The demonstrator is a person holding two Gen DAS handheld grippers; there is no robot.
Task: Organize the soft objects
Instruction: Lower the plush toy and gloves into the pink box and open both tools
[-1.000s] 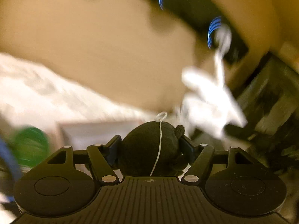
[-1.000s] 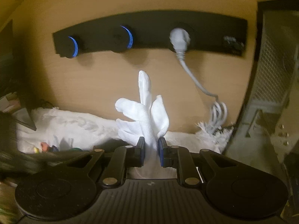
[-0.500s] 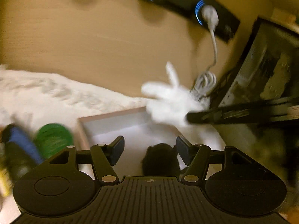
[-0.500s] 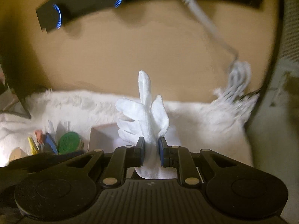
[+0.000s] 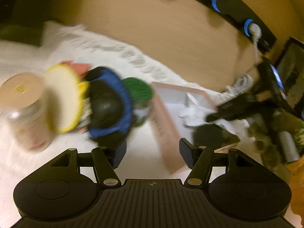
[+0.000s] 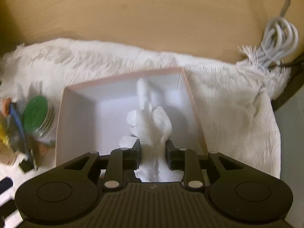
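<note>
My right gripper (image 6: 153,153) is shut on a white glove (image 6: 150,121) and holds it inside the open pink-edged white box (image 6: 79,102). My left gripper (image 5: 153,152) is open and empty, just left of the box (image 5: 165,125). In the left wrist view a black soft object (image 5: 210,135) lies in the box, beside the white glove (image 5: 191,114) and the right gripper's dark body (image 5: 237,104).
A white furry cloth (image 6: 228,98) covers the table. Left of the box stand a green-lidded jar (image 5: 139,93), a blue and black object (image 5: 112,106), a yellow-rimmed disc (image 5: 62,98) and a clear jar (image 5: 22,104). A coiled white cable (image 6: 277,38) lies against the wooden wall.
My left gripper let go of the black soft object into the box and swung left. My right gripper lowered the white glove into the box.
</note>
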